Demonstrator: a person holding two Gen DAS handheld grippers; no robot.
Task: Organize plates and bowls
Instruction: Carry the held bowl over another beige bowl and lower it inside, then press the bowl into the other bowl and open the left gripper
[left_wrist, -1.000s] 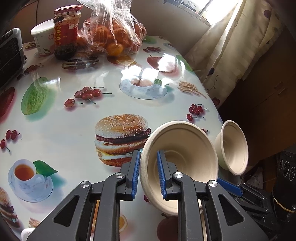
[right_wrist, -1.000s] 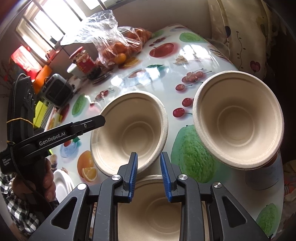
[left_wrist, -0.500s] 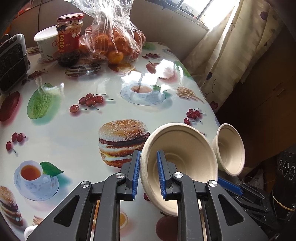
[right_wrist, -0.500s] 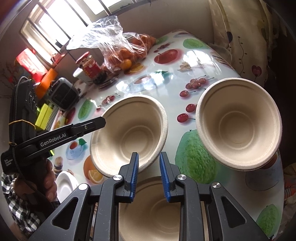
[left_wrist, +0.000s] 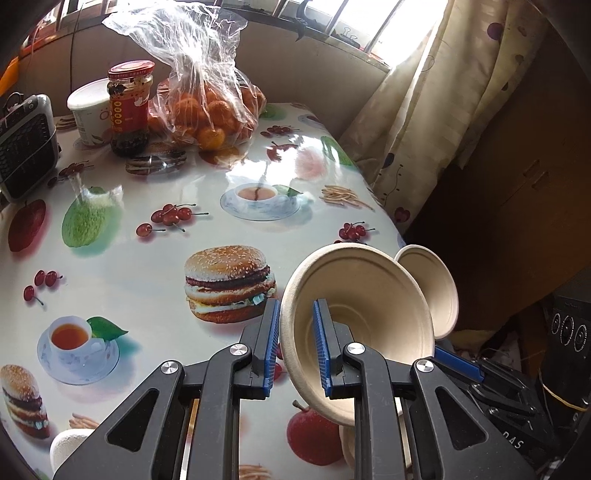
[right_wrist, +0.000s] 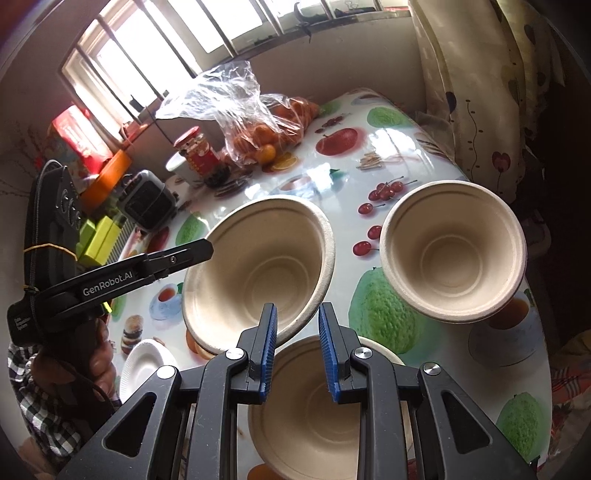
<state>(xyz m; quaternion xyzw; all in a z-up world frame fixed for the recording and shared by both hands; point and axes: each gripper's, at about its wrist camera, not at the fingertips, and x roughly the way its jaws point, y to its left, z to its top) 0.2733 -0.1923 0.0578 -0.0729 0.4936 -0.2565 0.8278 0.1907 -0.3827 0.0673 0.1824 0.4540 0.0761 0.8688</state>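
Three tan bowls: the left hand-held gripper (left_wrist: 293, 343) pinches one bowl (left_wrist: 365, 325); the right hand-held gripper (right_wrist: 297, 350), pinched together, holds nothing above another (right_wrist: 314, 413); the third (right_wrist: 452, 253) sits beside.

On the bench (left_wrist: 110, 258), the jar (left_wrist: 129, 107) stands left of the bag (left_wrist: 207, 110), with a cup (left_wrist: 88, 110) behind it; two bowls (right_wrist: 258, 266) are side by side nearer.

Fruit-print table (left_wrist: 122, 258) — jar (left_wrist: 129, 107), orange bag (left_wrist: 207, 107), tub (left_wrist: 88, 110).
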